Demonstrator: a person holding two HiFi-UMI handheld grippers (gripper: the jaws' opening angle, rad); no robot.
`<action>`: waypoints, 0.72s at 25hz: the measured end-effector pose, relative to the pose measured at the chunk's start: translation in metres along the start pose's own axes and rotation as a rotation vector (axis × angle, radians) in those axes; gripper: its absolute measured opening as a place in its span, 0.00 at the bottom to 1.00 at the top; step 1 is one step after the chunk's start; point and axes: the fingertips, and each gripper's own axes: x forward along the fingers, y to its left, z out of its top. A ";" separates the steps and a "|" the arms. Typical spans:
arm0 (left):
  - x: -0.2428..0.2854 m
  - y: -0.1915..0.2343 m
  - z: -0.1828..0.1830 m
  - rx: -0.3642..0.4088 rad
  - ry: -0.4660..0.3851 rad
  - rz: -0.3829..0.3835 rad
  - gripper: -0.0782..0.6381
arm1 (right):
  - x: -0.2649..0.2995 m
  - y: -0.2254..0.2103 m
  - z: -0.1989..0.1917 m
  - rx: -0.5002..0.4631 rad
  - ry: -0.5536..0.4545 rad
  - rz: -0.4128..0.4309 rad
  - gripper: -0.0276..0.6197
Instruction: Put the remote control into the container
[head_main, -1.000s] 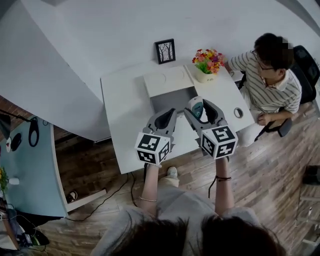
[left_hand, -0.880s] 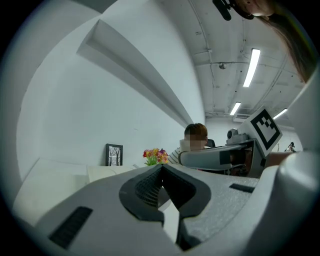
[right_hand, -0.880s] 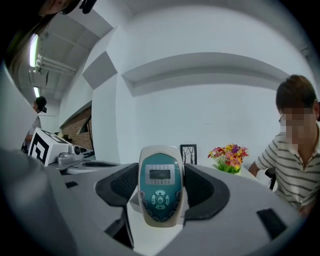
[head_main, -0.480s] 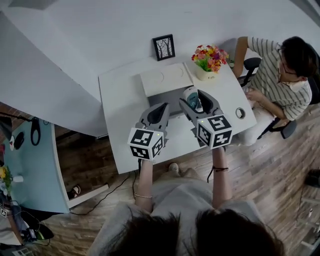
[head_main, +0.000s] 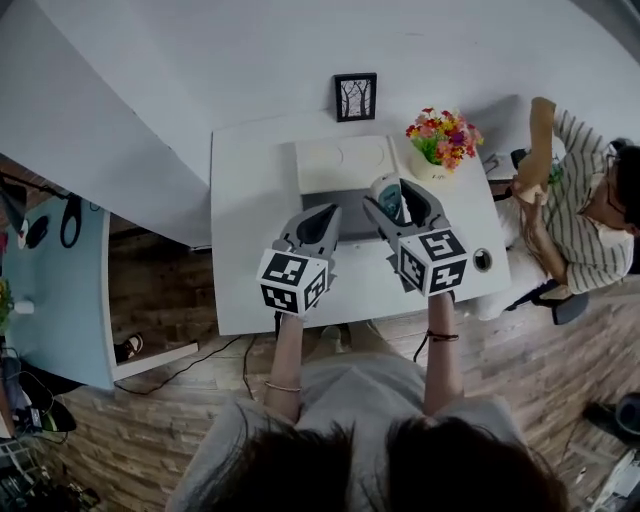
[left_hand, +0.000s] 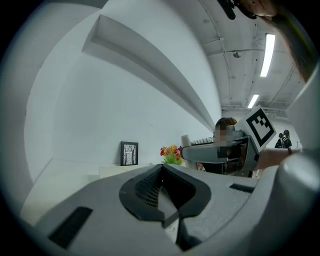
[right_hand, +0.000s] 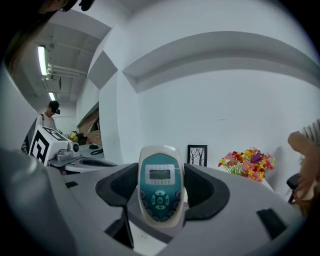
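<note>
Since the earlier frame the seated person (head_main: 585, 225) had shifted to the right edge. The right gripper (head_main: 396, 196) still held the remote control (head_main: 387, 199) mid-frame, by the grey container's (head_main: 335, 202) right rim. The left gripper view showed the left gripper (left_hand: 162, 175) with jaws pressed together, empty. The right gripper view showed the remote control upright, pinched by its long sides: likely light, rigid, slippery plastic

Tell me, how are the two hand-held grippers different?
The right hand-held gripper clamps a white and teal remote control; the left hand-held gripper is shut on nothing. The right hand-held gripper's jaws stand apart around the remote control; the left hand-held gripper's jaws meet. Both are grey and held above the white table.
</note>
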 end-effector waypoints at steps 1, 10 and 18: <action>0.001 0.003 -0.001 -0.004 0.004 0.013 0.11 | 0.004 -0.001 0.000 -0.005 0.006 0.014 0.48; 0.020 0.014 -0.021 -0.065 0.052 0.110 0.11 | 0.030 -0.013 -0.018 -0.046 0.092 0.156 0.48; 0.026 0.018 -0.044 -0.102 0.098 0.187 0.11 | 0.046 -0.009 -0.045 -0.097 0.182 0.260 0.48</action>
